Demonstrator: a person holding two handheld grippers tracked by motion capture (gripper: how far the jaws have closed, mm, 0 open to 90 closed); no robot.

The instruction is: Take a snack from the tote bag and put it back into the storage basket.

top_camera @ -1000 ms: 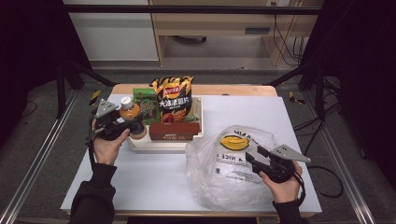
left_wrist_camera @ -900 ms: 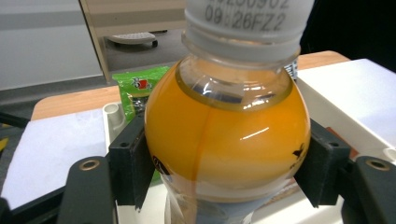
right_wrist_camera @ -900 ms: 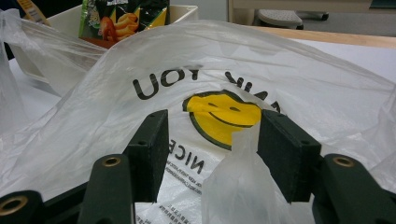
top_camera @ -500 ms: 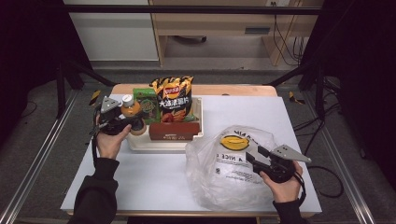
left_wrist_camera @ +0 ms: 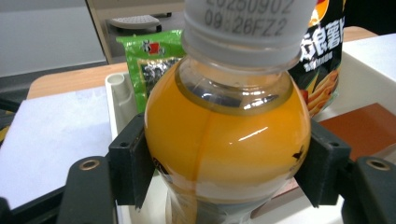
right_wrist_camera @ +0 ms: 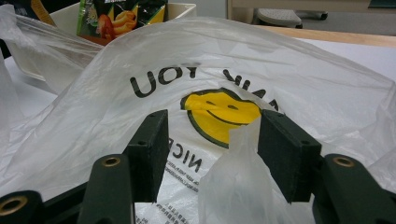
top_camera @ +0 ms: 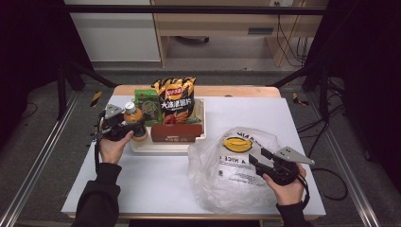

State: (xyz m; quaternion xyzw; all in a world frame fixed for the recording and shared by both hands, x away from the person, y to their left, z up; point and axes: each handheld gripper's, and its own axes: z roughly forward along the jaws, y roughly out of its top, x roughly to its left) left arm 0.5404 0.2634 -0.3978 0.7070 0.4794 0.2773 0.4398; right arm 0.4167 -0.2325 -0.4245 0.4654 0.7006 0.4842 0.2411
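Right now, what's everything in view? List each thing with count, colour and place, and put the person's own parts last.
Juice bottle: one, orange with a white cap, at the tray's left end, between the left gripper's jaws.
Tray: one, cream, at the back middle of the table.
Chip bag: one, black and orange, upright in the tray.
Snack packet: one, green, upright left of the chip bag.
Box: one, reddish brown, along the tray's front.
Plastic bag: one, clear with a yellow smiley, front right of the table.
Table: one, white top.
Left gripper: black, clamped on the juice bottle.
Right gripper: black, jaws apart around a fold of the plastic bag.
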